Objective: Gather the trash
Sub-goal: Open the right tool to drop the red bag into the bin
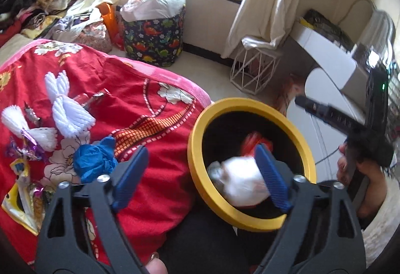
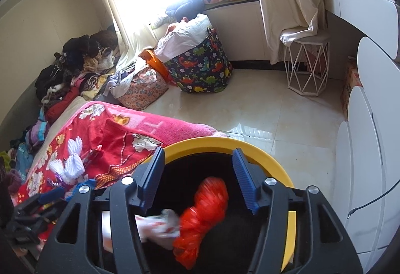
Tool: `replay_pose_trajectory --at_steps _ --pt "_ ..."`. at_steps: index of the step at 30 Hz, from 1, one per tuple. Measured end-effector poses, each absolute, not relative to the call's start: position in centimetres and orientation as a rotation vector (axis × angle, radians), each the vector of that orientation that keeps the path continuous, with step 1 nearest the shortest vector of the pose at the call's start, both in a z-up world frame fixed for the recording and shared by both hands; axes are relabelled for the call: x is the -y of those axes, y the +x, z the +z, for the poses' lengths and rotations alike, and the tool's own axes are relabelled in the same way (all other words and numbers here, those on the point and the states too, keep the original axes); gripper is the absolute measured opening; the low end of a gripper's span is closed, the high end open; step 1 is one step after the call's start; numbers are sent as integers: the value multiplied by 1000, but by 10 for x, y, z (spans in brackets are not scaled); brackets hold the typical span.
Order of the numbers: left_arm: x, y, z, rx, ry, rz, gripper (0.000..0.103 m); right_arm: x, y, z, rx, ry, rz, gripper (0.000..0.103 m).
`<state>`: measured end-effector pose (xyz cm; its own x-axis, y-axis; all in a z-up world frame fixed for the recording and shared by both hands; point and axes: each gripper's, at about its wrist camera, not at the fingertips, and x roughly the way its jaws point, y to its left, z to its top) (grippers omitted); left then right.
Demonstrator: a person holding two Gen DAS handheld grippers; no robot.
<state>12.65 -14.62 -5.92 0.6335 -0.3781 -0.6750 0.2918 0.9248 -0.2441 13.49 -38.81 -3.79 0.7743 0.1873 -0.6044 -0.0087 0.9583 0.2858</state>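
Both grippers – left (image 1: 200, 174), right (image 2: 200, 182) – spread, empty, over yellow-rimmed bin (image 2: 290, 224)

The white wad (image 1: 240, 181) inside the yellow-rimmed bin (image 1: 200, 124) is smeared by motion blur, so its material cannot be told, and the right pad of the left claw (image 1: 202, 174) covers part of it. In the right wrist view the red plastic bag (image 2: 205, 214) and the white scrap (image 2: 160, 226) beside it are blurred too. The bin's floor is lost in darkness. The right claw (image 1: 312, 106) appears in the left view only as a dark streak. The yellow packet (image 1: 20, 201) on the bed is cut by the edge; its print is unreadable.
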Motion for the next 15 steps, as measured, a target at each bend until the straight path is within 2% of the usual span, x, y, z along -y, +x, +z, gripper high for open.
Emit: replay_pose_trajectory --at_steps 1,7,15 --pt "143 125 -57 -779 -123 -372 92 387 134 -40 -678 265 107 63" --pt "125 122 -50 -717 -167 -318 92 373 126 -39 -637 217 127 72" --pt "105 116 -39 -647 -180 -266 92 345 115 -26 -597 194 182 77"
